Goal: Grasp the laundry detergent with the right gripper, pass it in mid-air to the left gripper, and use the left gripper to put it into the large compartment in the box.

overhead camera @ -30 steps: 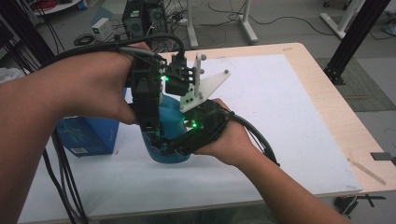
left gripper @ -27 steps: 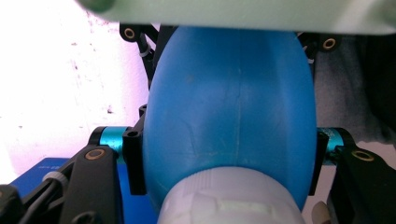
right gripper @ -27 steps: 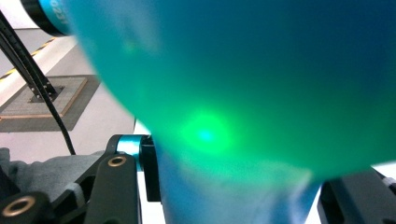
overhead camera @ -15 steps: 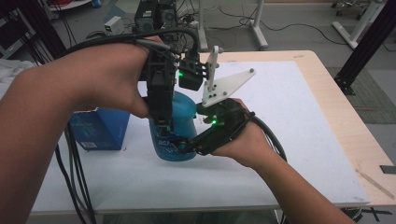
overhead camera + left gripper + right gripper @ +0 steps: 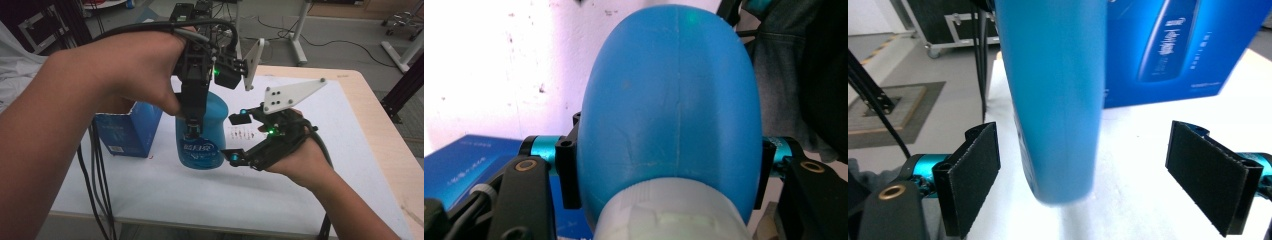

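A blue plastic bottle (image 5: 204,137) stands upright over the white sheet, its pale cap end (image 5: 669,215) facing the left gripper view. My left gripper (image 5: 193,124) comes down from above and is shut on the bottle's shoulders (image 5: 669,100), one jaw on each side. My right gripper (image 5: 235,136) is level at the bottle's right side. Its jaws have just been opening, and the pads (image 5: 970,182) stand clear of the bottle's lower body (image 5: 1058,90) between them. I cannot tell whether the base touches the sheet.
A blue carton (image 5: 127,132) stands just left of the bottle and also shows behind it (image 5: 1178,50). The white sheet (image 5: 300,195) covers a wooden table (image 5: 385,150). Cables hang off the left edge (image 5: 97,165). Stands and cases stand on the floor beyond.
My right gripper has let go of the bottle, opened wide and drawn back a little to the right. The left gripper keeps its hold on the bottle.
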The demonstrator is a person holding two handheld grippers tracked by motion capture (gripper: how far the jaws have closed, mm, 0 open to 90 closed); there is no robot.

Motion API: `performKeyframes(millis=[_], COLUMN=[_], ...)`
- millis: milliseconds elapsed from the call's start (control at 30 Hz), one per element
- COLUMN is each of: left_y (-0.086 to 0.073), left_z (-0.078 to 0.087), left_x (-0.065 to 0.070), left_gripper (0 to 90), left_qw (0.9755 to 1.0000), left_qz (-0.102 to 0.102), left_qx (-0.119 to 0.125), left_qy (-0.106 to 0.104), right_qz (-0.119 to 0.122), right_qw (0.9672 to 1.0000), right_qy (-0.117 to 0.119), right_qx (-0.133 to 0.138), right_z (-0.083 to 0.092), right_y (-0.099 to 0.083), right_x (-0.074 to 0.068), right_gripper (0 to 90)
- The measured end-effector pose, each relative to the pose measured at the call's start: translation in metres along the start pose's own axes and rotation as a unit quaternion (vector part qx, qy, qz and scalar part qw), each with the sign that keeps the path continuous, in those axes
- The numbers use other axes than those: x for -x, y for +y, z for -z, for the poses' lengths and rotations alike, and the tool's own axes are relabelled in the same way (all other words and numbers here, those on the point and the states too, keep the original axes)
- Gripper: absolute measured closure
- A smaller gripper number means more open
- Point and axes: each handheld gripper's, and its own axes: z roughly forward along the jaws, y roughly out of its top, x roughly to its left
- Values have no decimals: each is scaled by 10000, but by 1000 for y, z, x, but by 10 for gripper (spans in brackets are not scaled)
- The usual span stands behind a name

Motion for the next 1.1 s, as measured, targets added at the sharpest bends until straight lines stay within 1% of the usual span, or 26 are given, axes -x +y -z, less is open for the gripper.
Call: performKeyframes(millis=[100, 133, 200, 233, 267, 300, 333, 367, 400, 433, 467, 500, 533, 567, 667, 733, 767, 800, 833, 867, 900, 967, 1000, 1033, 1067, 1100], left_y=[-4, -6, -11, -16, -16, -18, -24, -27, -27, -33, -33, -39, -39, -42, -52, -60, -63, -67, -72, -79, -79, -86, -90, -98, -98, -102], left_z=[6, 9, 14, 20, 20, 24, 32, 35, 35, 44, 44, 52, 52, 56, 68, 77, 80, 85, 90, 97, 97, 105, 108, 111, 111, 112], left_x=[-2, -3, -5, -7, -7, -8, -11, -12, -12, -15, -15, -19, -19, -21, -29, -35, -36, -39, -41, -45, -45, -48, -50, -53, -53, -55], left_gripper=[382, 382, 382, 382, 382, 382, 382, 382, 382, 382, 382, 382, 382, 382, 382, 381, 381, 381, 381, 381, 382, 381, 381, 381, 381, 381], left_qw=[10000, 9999, 9998, 9995, 9995, 9993, 9988, 9983, 9983, 9975, 9975, 9961, 9961, 9955, 9917, 9866, 9846, 9815, 9770, 9704, 9704, 9609, 9553, 9431, 9431, 9369], left_qz=[70, 128, 195, 308, 308, 380, 493, 579, 579, 708, 708, 878, 878, 943, 1285, 1623, 1740, 1905, 2118, 2402, 2402, 2751, 2937, 3303, 3303, 3474], left_qx=[9, 20, 31, 33, 33, 22, 15, 14, 14, -4, -4, 15, 15, 27, 53, 100, 126, 143, 197, 249, 249, 308, 324, 364, 364, 383], left_qy=[19, 21, 40, 51, 51, 48, 52, 48, 48, 28, 28, 0, 0, -13, -82, -124, -136, -142, -122, -63, -63, 24, 64, 57, 57, 31], right_qz=[4, 13, 7, 1, -3, -3, 24, 38, 54, 80, 80, 117, 117, 121, 152, 205, 238, 270, 296, 332, 352, 375, 375, 396, 396, 400], right_qw=[10000, 10000, 9999, 9998, 9996, 9996, 9991, 9990, 9987, 9984, 9984, 9977, 9977, 9973, 9959, 9949, 9941, 9936, 9931, 9922, 9921, 9914, 9914, 9907, 9907, 9905], right_qy=[-27, -76, -75, -141, -217, -217, -279, -292, -291, -306, -306, -326, -326, -337, -344, -350, -363, -365, -374, -411, -411, -435, -435, -449, -449, -466], right_qx=[-30, -50, -97, -141, -184, -184, -308, -349, -410, -471, -471, -589, -589, -648, -821, -925, -994, -1038, -1069, -1125, -1134, -1176, -1176, -1224, -1224, -1234], right_z=[6, 9, 16, 22, 24, 24, 29, 31, 34, 36, 36, 41, 41, 44, 51, 54, 56, 57, 59, 62, 63, 67, 67, 70, 70, 71], right_y=[1, 2, 4, 8, 10, 10, 13, 15, 17, 18, 18, 21, 21, 23, 28, 34, 37, 39, 41, 46, 48, 51, 51, 53, 53, 53], right_x=[1, 2, 5, 7, 8, 8, 9, 10, 10, 11, 11, 13, 13, 15, 17, 18, 17, 17, 17, 17, 17, 18, 18, 18, 18, 17], right_gripper=[124, 122, 121, 63, 17, 17, 17, 16, 16, 16, 16, 8, 8, 7, 6, 6, 6, 6, 6, 6, 6, 6, 6, 6, 6, 6])
